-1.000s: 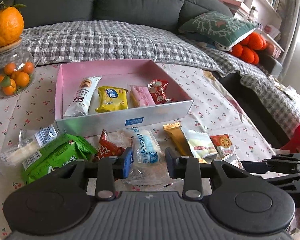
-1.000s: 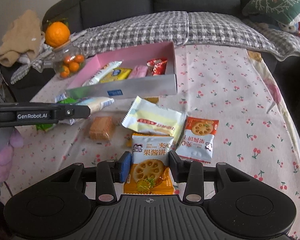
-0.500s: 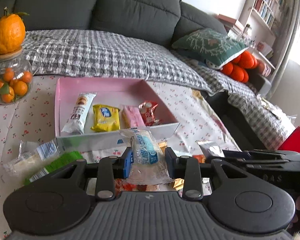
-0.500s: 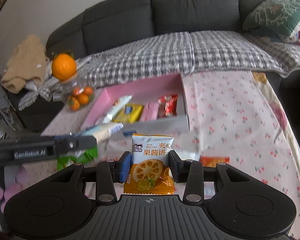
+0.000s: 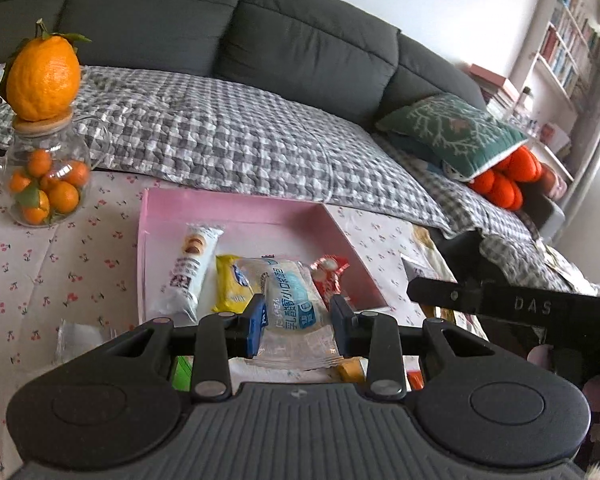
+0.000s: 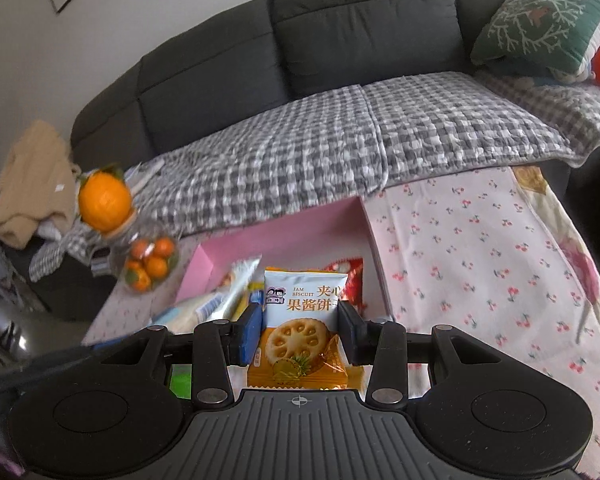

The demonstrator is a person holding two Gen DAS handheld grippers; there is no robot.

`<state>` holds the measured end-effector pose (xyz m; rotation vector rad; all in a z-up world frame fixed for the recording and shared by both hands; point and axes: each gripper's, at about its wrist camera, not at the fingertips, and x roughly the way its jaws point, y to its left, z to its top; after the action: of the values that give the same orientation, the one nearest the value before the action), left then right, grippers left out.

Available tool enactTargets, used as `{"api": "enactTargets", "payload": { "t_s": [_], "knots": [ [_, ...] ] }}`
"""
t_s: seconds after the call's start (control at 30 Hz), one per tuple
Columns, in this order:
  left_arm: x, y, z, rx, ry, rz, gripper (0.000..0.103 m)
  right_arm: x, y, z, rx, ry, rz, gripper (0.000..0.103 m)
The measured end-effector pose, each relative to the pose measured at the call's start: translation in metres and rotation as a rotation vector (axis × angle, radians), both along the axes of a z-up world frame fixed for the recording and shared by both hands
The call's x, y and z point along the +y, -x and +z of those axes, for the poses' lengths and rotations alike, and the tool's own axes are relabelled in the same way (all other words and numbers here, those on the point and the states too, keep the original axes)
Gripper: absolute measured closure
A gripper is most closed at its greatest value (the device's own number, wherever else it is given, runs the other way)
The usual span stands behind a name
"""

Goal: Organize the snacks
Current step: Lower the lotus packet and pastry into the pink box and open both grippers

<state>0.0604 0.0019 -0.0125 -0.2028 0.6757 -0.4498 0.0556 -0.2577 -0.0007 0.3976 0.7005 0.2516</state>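
Snacks ride in both claws, the left gripper pinching a clear-wrapped bread packet and the right gripper clamping a jam biscuit packet, each raised just ahead of the pink box, presumably for dropping beside the packets inside.

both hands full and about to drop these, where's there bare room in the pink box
The pink box is bare along its back strip, between the far wall and the tips of the white cookie stick, yellow packet and red candy. The front half is crowded. The left gripper holds the clear bread packet; the right gripper holds the jam biscuit packet.
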Motion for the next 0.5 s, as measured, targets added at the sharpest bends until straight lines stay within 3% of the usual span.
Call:
{"api": "enactTargets", "payload": {
  "t_s": [0.27, 0.5],
  "knots": [
    [0.0, -0.039, -0.001, 0.003, -0.021, 0.035, 0.072, -0.002, -0.048, -0.004, 0.004, -0.092, -0.061, 0.064],
    [-0.002, -0.078, -0.018, 0.029, -0.044, 0.044, 0.072, -0.001, -0.09, -0.025, 0.042, -0.165, -0.083, 0.063]
  ]
}}
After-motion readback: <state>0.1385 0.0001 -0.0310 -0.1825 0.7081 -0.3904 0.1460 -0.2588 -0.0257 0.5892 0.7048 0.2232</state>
